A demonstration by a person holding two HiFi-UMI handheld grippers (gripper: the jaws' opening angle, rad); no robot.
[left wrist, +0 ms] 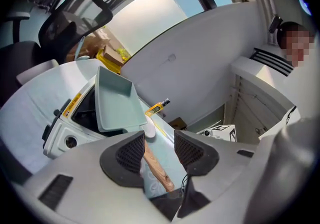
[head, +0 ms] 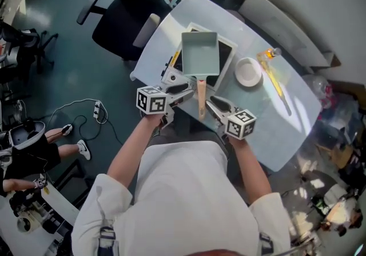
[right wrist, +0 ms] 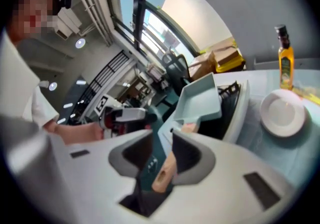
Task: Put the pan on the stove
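Left gripper (head: 182,92): jaws spread, pinching nothing. The pan's wooden handle (head: 201,99) shows in the gap, close to one pad and clear of the other.
Right gripper (head: 215,104): jaws partly apart, not clamped. The same handle lies in the gap, beside one jaw.
Pan (head: 200,54): pale teal and square, just ahead of both grippers. It sits on the stove (head: 231,70), and its handle runs back between the two grippers.
Table (head: 171,26): pale with rounded corners. It lies under both grippers' tips and bears the stove.
Plate (head: 249,72): white, ahead and to the right of the right gripper, just beside the stove.
Oil bottle (head: 270,54): beyond the plate.
Room: dark teal floor (head: 63,72); a black office chair (head: 123,20) at the table's far edge, left of the left gripper; a power strip (head: 98,110) with a white cable on the floor further left.
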